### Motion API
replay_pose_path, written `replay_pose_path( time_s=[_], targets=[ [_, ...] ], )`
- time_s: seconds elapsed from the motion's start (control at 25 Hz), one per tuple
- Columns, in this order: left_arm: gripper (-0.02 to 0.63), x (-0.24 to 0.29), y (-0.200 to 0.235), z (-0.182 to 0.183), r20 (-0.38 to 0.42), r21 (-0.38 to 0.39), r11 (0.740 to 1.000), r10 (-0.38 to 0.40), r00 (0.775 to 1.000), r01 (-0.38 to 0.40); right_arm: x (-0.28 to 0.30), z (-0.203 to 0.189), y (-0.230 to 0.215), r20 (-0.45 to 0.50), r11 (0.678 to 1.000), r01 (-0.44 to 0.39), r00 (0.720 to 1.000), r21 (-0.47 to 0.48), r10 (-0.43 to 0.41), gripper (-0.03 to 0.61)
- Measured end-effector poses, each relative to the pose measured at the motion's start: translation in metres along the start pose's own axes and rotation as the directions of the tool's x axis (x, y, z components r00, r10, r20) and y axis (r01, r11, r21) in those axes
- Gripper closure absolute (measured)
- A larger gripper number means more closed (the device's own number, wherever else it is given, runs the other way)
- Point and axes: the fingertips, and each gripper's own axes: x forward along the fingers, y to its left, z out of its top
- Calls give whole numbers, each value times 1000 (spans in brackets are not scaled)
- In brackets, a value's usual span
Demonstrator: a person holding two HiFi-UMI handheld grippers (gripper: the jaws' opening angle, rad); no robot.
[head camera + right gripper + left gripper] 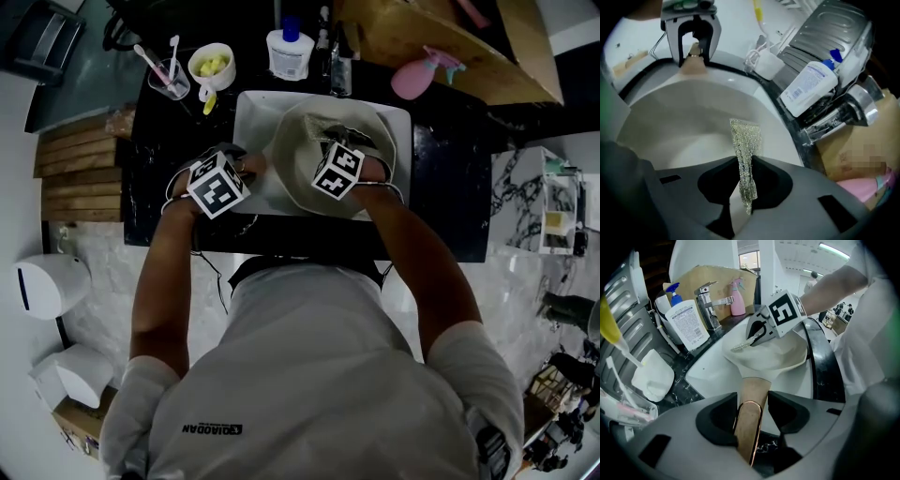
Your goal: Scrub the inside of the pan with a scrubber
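The pan [776,357] is round and creamy white, with a light brown handle [751,416]. It sits over the white sink [248,112], its handle pinched in the left claw [752,401]. The scrubber [746,140] is a shiny silver mesh strip. The right claw [744,176] pinches it, and it pokes into the pan's bowl.

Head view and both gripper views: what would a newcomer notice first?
The cream pan held over the white sink, mid-way along the black counter. The left gripper is shut on its tan handle. The right gripper is shut on a silvery mesh scrubber pointed into the pan.
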Motion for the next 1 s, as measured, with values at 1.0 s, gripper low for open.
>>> replay_pose_path(
  time_s=[1.0],
  targets=[
    [397,0,0,-1,0,-3,1000,-4,1000,4,35,22,45,31,976,-197,979,-90,200,472]
  ],
)
